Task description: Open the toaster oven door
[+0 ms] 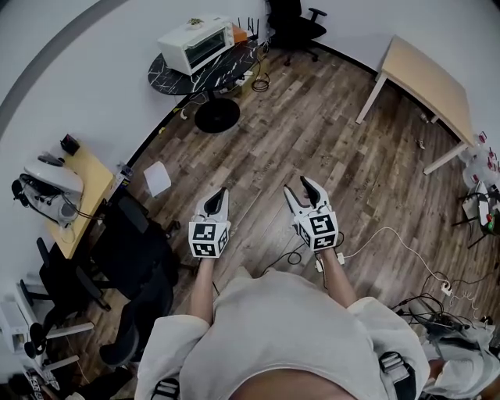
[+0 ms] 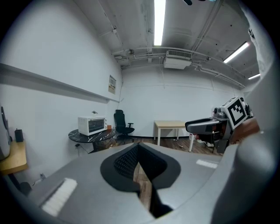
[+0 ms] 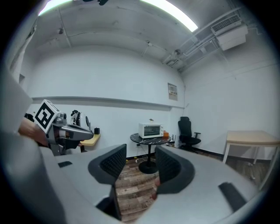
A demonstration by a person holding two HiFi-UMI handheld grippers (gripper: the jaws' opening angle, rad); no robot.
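Observation:
The white toaster oven (image 1: 197,44) sits with its door closed on a round black marble-top table (image 1: 181,80) far across the room. It also shows small in the left gripper view as the toaster oven (image 2: 92,124) and in the right gripper view as the toaster oven (image 3: 151,130). My left gripper (image 1: 216,200) is held in mid-air over the wood floor, jaws shut, nothing in them. My right gripper (image 1: 307,191) hangs beside it with jaws apart and empty. Both are far from the oven.
A black office chair (image 1: 297,23) stands beyond the round table. A light wooden table (image 1: 427,78) is at the right. A desk with headsets (image 1: 74,187) and dark chairs (image 1: 129,258) fill the left. Cables (image 1: 406,250) trail on the floor at the right.

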